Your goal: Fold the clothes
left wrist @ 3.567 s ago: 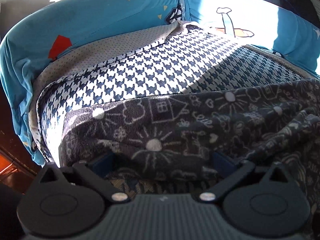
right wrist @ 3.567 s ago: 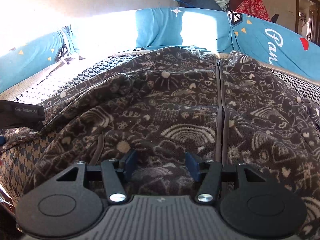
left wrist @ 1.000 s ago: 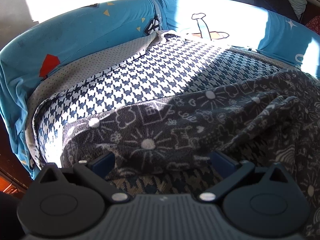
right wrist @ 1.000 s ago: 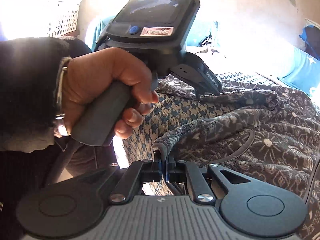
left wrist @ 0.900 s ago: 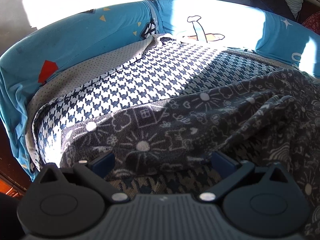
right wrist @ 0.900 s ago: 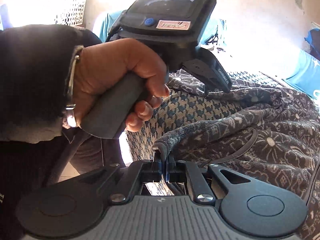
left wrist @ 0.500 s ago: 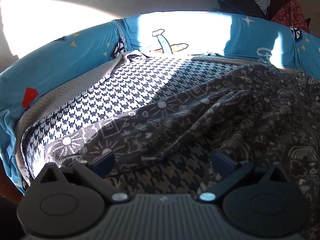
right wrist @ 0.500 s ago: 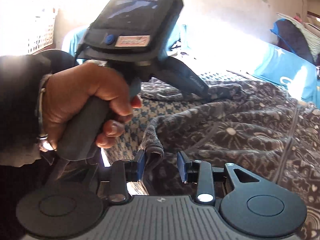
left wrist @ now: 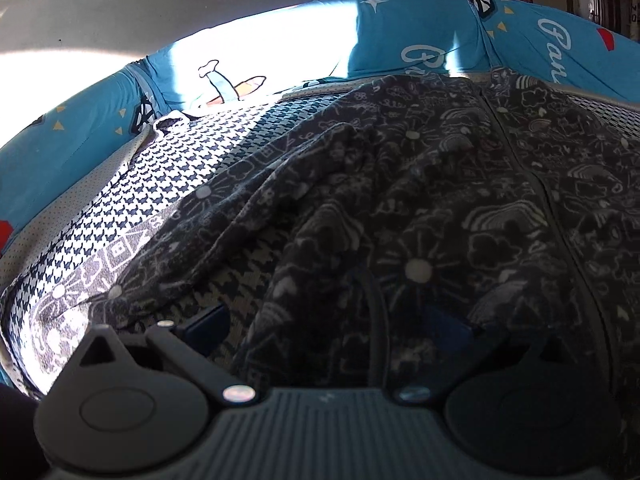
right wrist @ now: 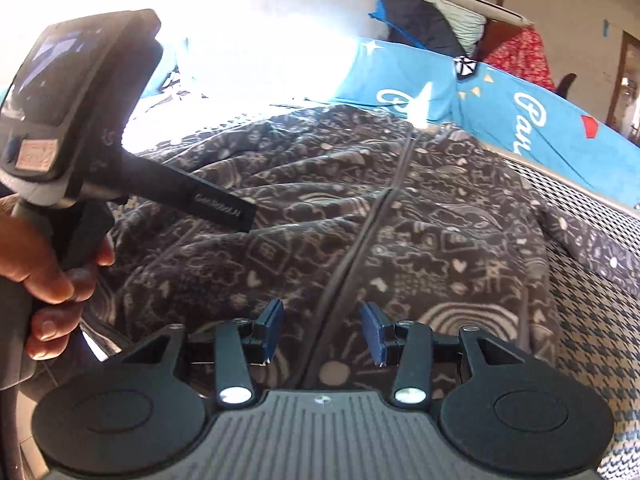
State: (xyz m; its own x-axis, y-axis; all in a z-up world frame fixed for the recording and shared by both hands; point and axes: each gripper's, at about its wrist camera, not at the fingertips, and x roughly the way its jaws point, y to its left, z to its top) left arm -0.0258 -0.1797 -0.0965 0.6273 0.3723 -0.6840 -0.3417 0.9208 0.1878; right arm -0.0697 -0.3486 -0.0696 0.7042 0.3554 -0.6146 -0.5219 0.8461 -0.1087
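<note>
Houndstooth-patterned bed cover [left wrist: 132,196], ringed by a blue printed cushion wall [right wrist: 532,116], carries the dark grey doodle-print fleece jacket [right wrist: 420,216], spread zipper-up. Right claw [right wrist: 322,330] has just been opening, nothing between its jaws; left claw [left wrist: 332,326] released above fleece. Risk: rumpled left sleeve [left wrist: 248,216] bunches, skewing the fold.

Bed under a houndstooth cover [left wrist: 168,176]

A dark doodle-print fleece garment [right wrist: 420,240] (zip up its middle) sprawls across it; blue printed cushions [left wrist: 420,36], seemingly, line the far edge.
</note>
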